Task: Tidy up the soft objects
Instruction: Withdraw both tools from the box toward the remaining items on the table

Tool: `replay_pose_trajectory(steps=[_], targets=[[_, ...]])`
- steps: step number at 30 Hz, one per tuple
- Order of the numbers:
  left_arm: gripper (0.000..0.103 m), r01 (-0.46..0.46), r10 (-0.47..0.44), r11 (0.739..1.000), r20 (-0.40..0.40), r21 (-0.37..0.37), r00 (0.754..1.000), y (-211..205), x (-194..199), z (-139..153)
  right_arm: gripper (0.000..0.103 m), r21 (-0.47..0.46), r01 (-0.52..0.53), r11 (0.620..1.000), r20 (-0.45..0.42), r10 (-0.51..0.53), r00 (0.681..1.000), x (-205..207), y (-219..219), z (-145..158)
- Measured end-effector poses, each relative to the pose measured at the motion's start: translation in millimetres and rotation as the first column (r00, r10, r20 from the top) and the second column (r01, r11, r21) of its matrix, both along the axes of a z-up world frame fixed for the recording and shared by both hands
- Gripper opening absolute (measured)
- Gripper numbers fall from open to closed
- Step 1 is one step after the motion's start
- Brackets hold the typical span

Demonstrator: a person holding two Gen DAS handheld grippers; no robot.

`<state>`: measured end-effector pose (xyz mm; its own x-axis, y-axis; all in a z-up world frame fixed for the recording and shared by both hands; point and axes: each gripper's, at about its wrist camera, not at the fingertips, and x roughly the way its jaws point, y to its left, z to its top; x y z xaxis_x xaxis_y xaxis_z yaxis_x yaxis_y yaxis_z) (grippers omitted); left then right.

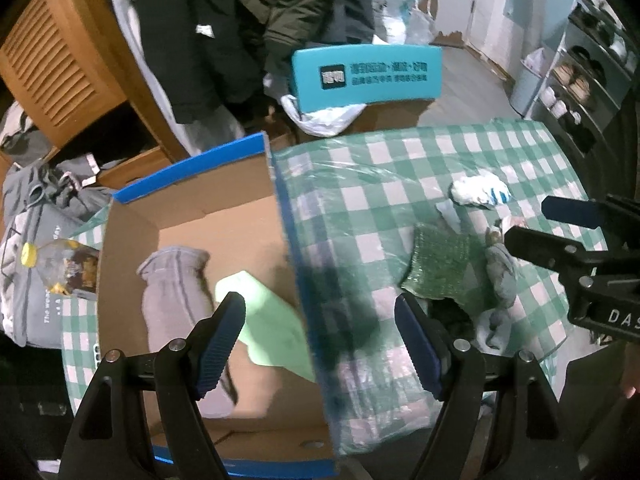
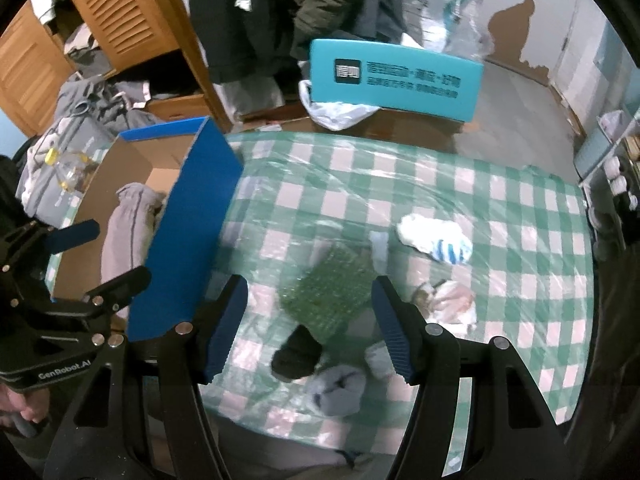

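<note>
Lying lengthwise in cardboard box [image 1: 132, 216], grey sock [image 1: 172, 292], cuff far end

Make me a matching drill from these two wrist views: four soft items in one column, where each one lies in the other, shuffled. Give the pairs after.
Items
1. grey sock
2. green sponge cloth
3. white sock with blue stripes
4. black sock

Places
A. on the checked tablecloth, farthest to the right
B. inside the cardboard box
C. between the right gripper fingers, middle of the table
D. at the near edge of the sponge cloth, touching it

Pairs: 1-B, 2-C, 3-A, 4-D
</note>
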<state>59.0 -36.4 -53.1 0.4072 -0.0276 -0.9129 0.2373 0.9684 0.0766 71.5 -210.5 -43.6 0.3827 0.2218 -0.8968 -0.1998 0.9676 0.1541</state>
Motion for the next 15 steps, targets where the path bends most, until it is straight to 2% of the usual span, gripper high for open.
replay_pose_trajectory(steps=[15], targets=[[0.080,0.044,-0.043,0.999,-0.078,0.012,0.996,-38.5,7.6,-27.9,0.064,-0.010,0.095,0.995,-0.031,-0.095,0.995,-6.3,-53.4,-14.5]])
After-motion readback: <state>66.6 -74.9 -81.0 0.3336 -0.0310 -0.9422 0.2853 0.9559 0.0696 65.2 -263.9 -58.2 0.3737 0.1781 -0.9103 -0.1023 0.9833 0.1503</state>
